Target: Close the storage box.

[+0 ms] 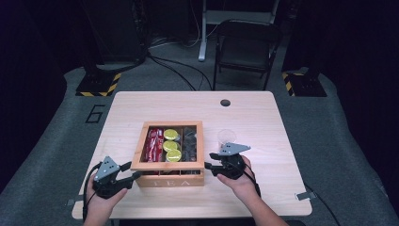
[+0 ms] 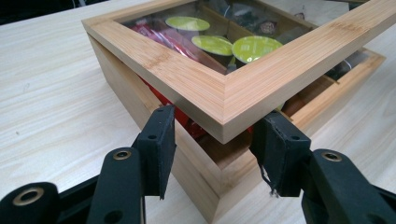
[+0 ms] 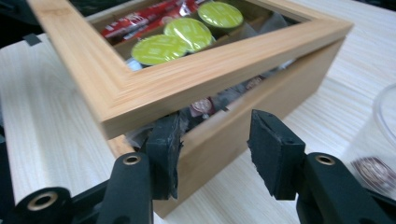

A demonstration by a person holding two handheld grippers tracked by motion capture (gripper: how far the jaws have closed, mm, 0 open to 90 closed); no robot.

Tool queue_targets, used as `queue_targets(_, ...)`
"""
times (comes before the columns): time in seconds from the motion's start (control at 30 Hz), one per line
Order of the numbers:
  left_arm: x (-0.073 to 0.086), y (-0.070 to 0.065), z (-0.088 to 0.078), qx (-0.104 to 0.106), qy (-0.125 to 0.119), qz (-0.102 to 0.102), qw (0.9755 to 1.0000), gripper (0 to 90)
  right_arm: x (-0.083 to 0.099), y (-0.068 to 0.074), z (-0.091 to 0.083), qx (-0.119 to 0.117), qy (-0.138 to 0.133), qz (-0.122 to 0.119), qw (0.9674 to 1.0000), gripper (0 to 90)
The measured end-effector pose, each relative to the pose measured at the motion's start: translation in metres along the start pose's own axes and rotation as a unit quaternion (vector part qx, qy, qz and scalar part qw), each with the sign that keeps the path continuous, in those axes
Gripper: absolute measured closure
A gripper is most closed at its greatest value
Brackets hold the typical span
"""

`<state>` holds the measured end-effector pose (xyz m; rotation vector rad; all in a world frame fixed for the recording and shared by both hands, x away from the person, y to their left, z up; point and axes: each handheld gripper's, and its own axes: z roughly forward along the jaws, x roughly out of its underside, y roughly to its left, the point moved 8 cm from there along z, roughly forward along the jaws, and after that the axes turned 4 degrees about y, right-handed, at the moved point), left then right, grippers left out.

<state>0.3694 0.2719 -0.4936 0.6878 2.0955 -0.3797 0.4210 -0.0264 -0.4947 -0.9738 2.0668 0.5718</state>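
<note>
Three green pods (image 1: pixel 172 145), one tea box (image 1: pixel 170 180), two tools.

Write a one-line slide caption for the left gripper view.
Open left gripper straddling the near corner of a bamboo tea box, its glass-paned lid raised over green-topped capsules and red packets.

Wooden tea box (image 1: pixel 170 179) sits mid-table (image 1: pixel 263 117), glass lid (image 1: pixel 168 164) over red packets (image 1: pixel 155 144), three green capsules (image 1: pixel 171 145), dark pods at right. Left gripper (image 1: pixel 128 172) at box's front left corner, right gripper (image 1: pixel 210 168) at front right corner (jaw gap too small to judge). Clear cup (image 1: pixel 226 136) just right of box. Folding chair (image 1: pixel 246 46) beyond table.
</note>
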Motion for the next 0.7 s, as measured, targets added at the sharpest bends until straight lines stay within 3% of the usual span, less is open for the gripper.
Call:
queue_targets(0.07,0.004,-0.001,0.002,0.002,0.004,-0.003,1.0000,49.8,0.002,0.000,0.002,0.003,0.010,-0.003,0.9999,53.5)
queue_targets(0.1,0.006,-0.002,0.003,0.005,0.010,-0.002,0.9999,49.8,0.005,0.001,0.004,0.005,0.029,-0.025,0.9993,53.8)
queue_targets(0.2,0.012,-0.005,0.007,0.006,0.030,0.005,0.9995,49.7,0.009,0.002,0.007,0.002,0.051,-0.041,0.9979,53.8)
queue_targets(0.23,0.016,-0.005,0.008,0.005,0.043,0.009,0.9990,49.7,0.012,0.003,0.010,0.005,0.068,-0.049,0.9965,53.8)
queue_targets(0.33,0.019,-0.006,0.010,0.002,0.057,0.014,0.9983,49.5,0.014,0.003,0.010,0.014,0.077,-0.063,0.9949,53.8)
queue_targets(0.37,0.024,-0.006,0.011,0.002,0.076,0.016,0.9970,49.2,0.014,0.001,0.008,0.026,0.086,-0.083,0.9925,53.6)
queue_targets(0.47,0.026,-0.006,0.007,-0.003,0.070,0.016,0.9974,45.5,0.008,0.001,0.001,0.035,0.075,-0.076,0.9937,51.9)
queue_targets(0.53,0.026,-0.006,0.004,-0.009,0.068,0.012,0.9976,43.1,0.005,0.000,-0.002,0.041,0.068,-0.085,0.9932,51.0)
queue_targets(0.6,0.022,-0.004,0.000,-0.010,0.053,0.003,0.9985,42.2,0.004,0.002,-0.002,0.034,0.058,-0.076,0.9948,50.2)
queue_targets(0.7,0.021,-0.004,0.000,-0.002,0.050,-0.003,0.9987,41.9,0.004,0.004,0.001,0.013,0.051,-0.058,0.9969,49.3)
